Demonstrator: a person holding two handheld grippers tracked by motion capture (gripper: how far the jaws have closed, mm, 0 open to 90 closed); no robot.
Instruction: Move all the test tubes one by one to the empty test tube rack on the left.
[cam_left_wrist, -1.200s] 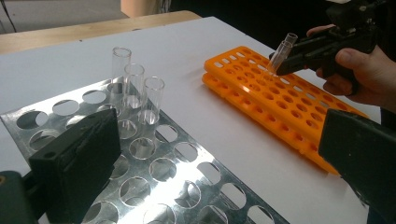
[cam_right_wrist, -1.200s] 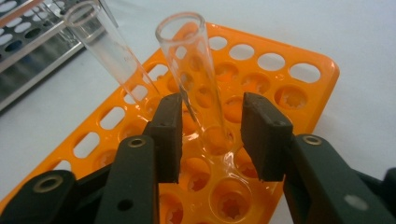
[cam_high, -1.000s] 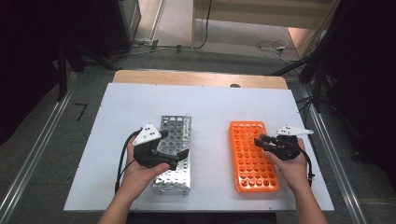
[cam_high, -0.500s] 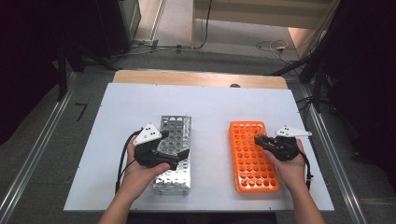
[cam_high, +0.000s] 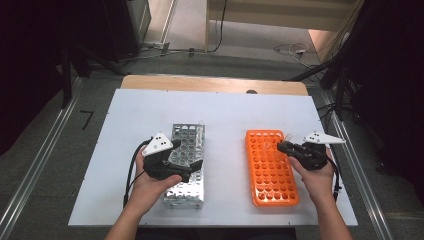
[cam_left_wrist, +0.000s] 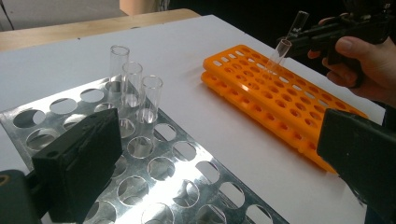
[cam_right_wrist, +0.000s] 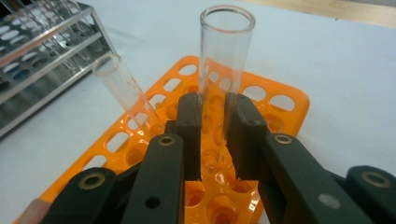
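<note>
Right claw pinches a clear, empty glass tube; left claw gapes wide.

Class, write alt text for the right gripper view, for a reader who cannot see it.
Black tongs clamp an upright clear glass tube above an orange rack. A second tube leans in a rack hole to the left, and a metal rack stands on the white table behind.

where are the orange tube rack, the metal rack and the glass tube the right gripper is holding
orange tube rack (cam_high: 272, 187), high view, near part of its top face
metal rack (cam_high: 192, 142), high view, its perforated top plate
glass tube (cam_right_wrist: 226, 51), right gripper view, its wall above the jaws
</note>
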